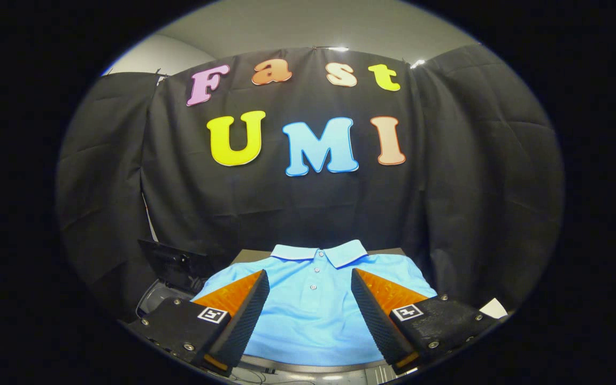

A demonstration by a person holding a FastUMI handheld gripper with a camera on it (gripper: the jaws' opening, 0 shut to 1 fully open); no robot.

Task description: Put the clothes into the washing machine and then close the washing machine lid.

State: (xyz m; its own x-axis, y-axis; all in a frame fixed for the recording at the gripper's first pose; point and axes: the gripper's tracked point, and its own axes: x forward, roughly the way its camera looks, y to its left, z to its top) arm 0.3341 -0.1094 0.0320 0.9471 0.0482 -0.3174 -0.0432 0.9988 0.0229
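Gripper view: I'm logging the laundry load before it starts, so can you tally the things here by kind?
Polo shirts: 1, light blue, lying flat beyond the open tool
Washing machines: 1, lid up, beside the shirt
White paper pieces: 1
Total: 3

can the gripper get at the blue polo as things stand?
Probably yes. The gripper is open, fingers spread wide, and the blue polo shirt lies flat on the table just ahead of and between them, collar toward the far wall. Nothing lies on the shirt or between it and the fingers.
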